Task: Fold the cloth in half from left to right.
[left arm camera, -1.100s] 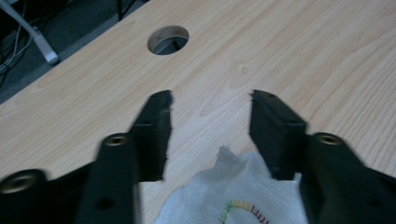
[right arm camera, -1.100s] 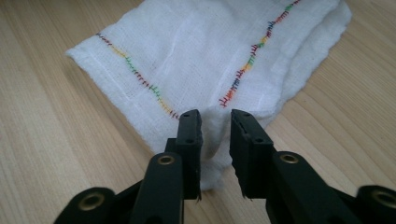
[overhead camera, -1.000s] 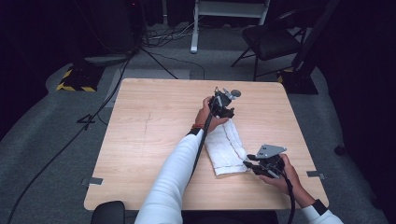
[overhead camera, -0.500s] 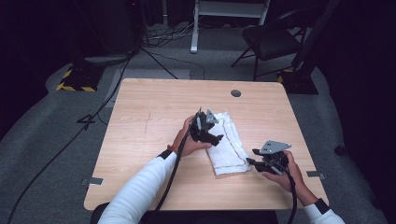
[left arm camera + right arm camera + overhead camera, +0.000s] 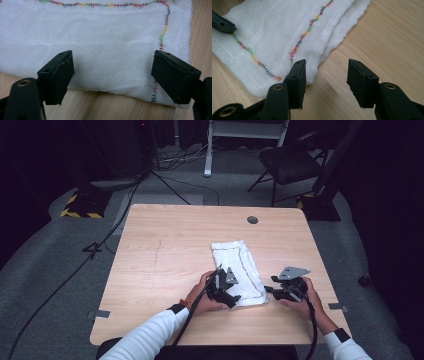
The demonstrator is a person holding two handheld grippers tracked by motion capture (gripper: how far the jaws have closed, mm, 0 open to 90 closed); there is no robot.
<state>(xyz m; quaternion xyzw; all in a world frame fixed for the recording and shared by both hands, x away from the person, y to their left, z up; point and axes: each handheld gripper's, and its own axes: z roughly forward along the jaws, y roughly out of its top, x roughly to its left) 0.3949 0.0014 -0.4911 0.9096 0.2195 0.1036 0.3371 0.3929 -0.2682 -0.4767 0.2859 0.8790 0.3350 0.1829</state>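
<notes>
Wooden table [image 5: 165, 270], light grain, small dark disc [image 5: 252, 220] near its far edge. Grey carpet around it, cables on the floor, a chair [image 5: 290, 165] beyond, room dark. Folded white cloth [image 5: 239, 270] with coloured stitching lies flat right of table centre. Left gripper [image 5: 224, 292] at the cloth's near left corner, jaws wide apart over the hem. Right gripper [image 5: 280, 292] at the near right corner, jaws apart, one over the cloth edge, one over bare wood.

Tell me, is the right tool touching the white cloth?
Cannot tell. In the right gripper view, the right tool is open at the cloth's near corner; no gap or contact shows plainly.
</notes>
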